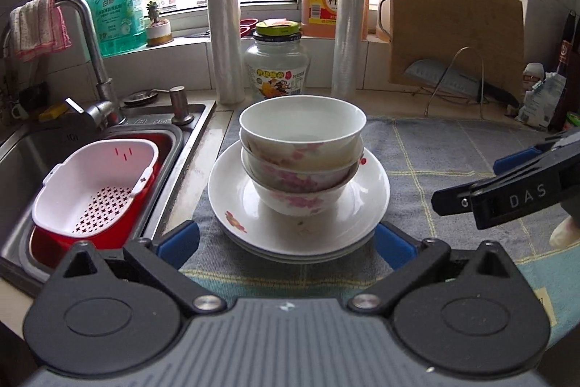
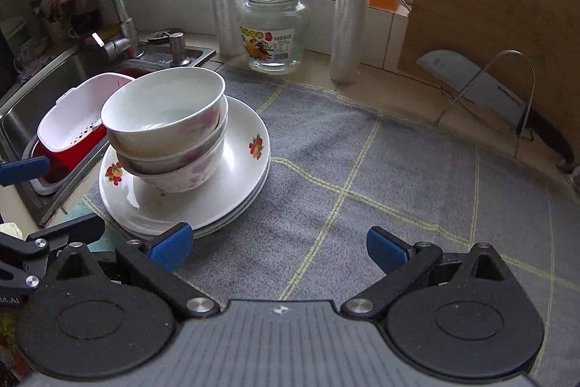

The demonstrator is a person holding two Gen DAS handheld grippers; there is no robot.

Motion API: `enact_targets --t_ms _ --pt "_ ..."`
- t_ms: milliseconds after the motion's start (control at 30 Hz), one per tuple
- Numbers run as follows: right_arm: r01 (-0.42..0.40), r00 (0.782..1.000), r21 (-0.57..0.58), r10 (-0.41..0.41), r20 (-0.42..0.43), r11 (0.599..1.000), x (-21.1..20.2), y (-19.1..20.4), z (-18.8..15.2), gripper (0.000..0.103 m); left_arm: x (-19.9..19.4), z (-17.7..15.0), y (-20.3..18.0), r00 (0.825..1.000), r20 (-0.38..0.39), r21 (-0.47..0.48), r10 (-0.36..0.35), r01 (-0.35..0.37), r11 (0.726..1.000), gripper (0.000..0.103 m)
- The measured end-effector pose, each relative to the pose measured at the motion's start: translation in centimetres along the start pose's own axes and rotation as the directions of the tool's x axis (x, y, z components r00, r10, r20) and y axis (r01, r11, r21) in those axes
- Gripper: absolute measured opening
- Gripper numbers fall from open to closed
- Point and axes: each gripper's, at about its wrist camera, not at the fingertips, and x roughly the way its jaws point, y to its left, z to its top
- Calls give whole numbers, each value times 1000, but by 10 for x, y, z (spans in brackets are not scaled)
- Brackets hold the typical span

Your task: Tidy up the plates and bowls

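Note:
Three white bowls (image 1: 302, 155) with pink flower prints are nested on a stack of white plates (image 1: 369, 191) on a grey checked cloth. The same bowls (image 2: 166, 126) and plates (image 2: 235, 169) lie to the left in the right wrist view. My left gripper (image 1: 286, 243) is open just short of the plates' near rim, its blue pads on either side and apart from them. My right gripper (image 2: 279, 247) is open over bare cloth, to the right of the stack, nothing between its fingers. Its side shows at the right edge of the left wrist view (image 1: 507, 191).
A steel sink (image 1: 29, 147) on the left holds a white colander (image 1: 98, 184) in a red basin. Behind the stack stand a glass jar (image 1: 277, 64), two film rolls (image 1: 224, 35), oil jugs, a cutting board (image 1: 456, 28) and a cleaver (image 2: 482, 93) in a wire rack.

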Motion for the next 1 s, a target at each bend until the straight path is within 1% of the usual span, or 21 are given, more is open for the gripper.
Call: enact_targets --t_ms 33,67,133,200,333,433,567,667,1000 --pt "8 1000 12 -8 -2 1000 -5 -1 -4 103 -9 -3 -7 1000 -1 -1 32 -32 1000 102" --pt "18 1000 14 -18 -7 1000 -10 -2 -10 103 -17 -5 -12 999 6 -6 38 -38 999 102" --pt "41 999 6 -40 -9 999 -23 -1 -18 103 -33 -7 -21 1000 6 -25 30 -30 999 102" --pt "46 999 -7 -46 -6 999 -36 0 -24 103 -47 -6 -27 999 5 -53 31 -31 998 102" --pt "53 999 0 -53 -1 999 -57 -1 -32 103 -70 0 -38 996 14 -78 83 -82 994 102" --pt "54 999 11 -54 10 999 -72 -2 -36 103 -84 2 -45 994 21 -82 106 -104 991 102" --pt "40 999 22 -41 33 999 -89 0 -41 103 -93 2 -49 994 14 -101 104 -102 990 102" --pt "56 997 33 -57 46 998 -98 0 -43 103 -97 2 -48 996 10 -122 92 -90 988 102" --pt "54 996 60 -58 60 997 -111 -2 -50 103 -106 5 -47 992 23 -139 122 -117 983 102"
